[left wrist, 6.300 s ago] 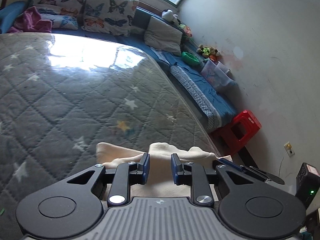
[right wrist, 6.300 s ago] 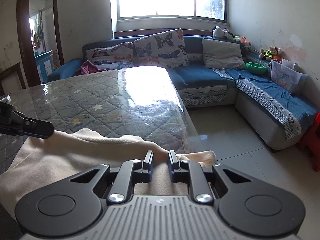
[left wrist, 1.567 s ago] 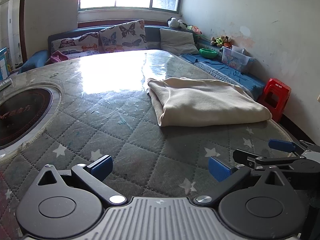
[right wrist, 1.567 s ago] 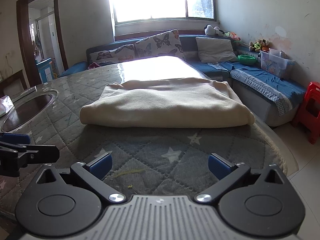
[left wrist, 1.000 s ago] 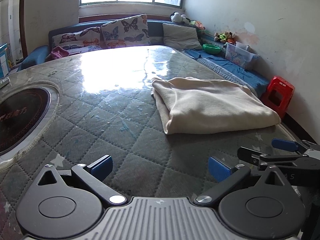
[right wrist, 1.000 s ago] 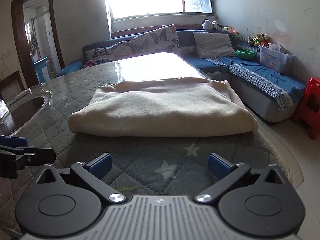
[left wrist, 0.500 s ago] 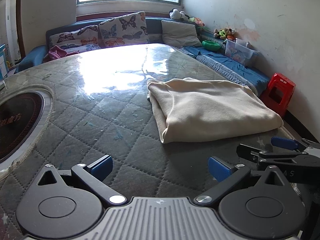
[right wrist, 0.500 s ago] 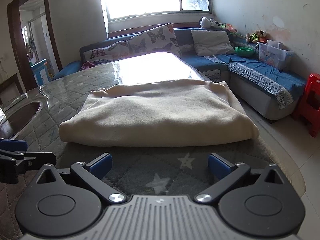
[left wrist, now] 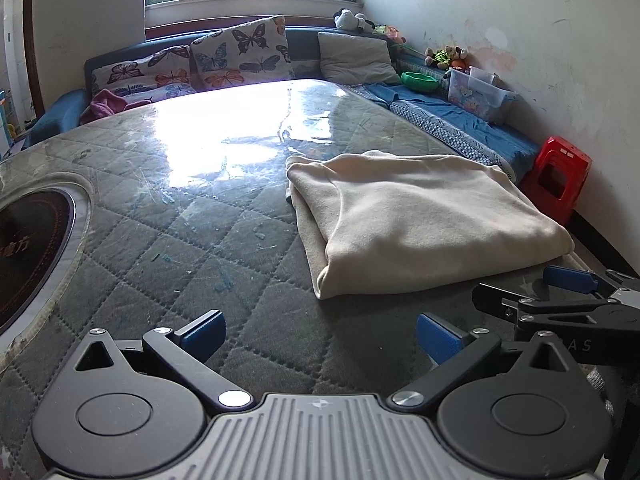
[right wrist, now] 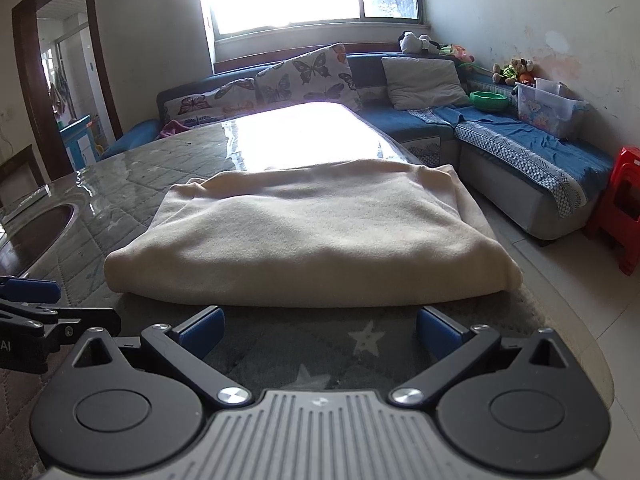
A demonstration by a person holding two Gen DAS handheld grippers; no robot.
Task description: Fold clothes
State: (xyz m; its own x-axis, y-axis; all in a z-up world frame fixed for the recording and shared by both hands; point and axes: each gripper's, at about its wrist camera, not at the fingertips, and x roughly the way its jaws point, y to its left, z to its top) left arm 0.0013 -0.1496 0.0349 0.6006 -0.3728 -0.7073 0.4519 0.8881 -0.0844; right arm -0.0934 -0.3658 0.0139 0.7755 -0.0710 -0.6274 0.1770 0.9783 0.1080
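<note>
A cream garment lies folded into a thick rectangle on the grey quilted table, near its right edge. In the right wrist view the same cream garment fills the middle, its rounded fold facing me. My left gripper stands open over bare quilt, short of the garment's near left corner. My right gripper is open too, just in front of the fold, with nothing between its fingers. The right gripper's fingers show at the right edge of the left wrist view.
A round dark hob is sunk into the table at the left. A blue corner sofa with butterfly cushions wraps the far side. A red plastic stool stands on the floor to the right, beyond the table edge.
Both grippers, shut on the garment several seconds ago, are now open and apart from it. Over the last second both have moved closer to the folded garment, which lies still.
</note>
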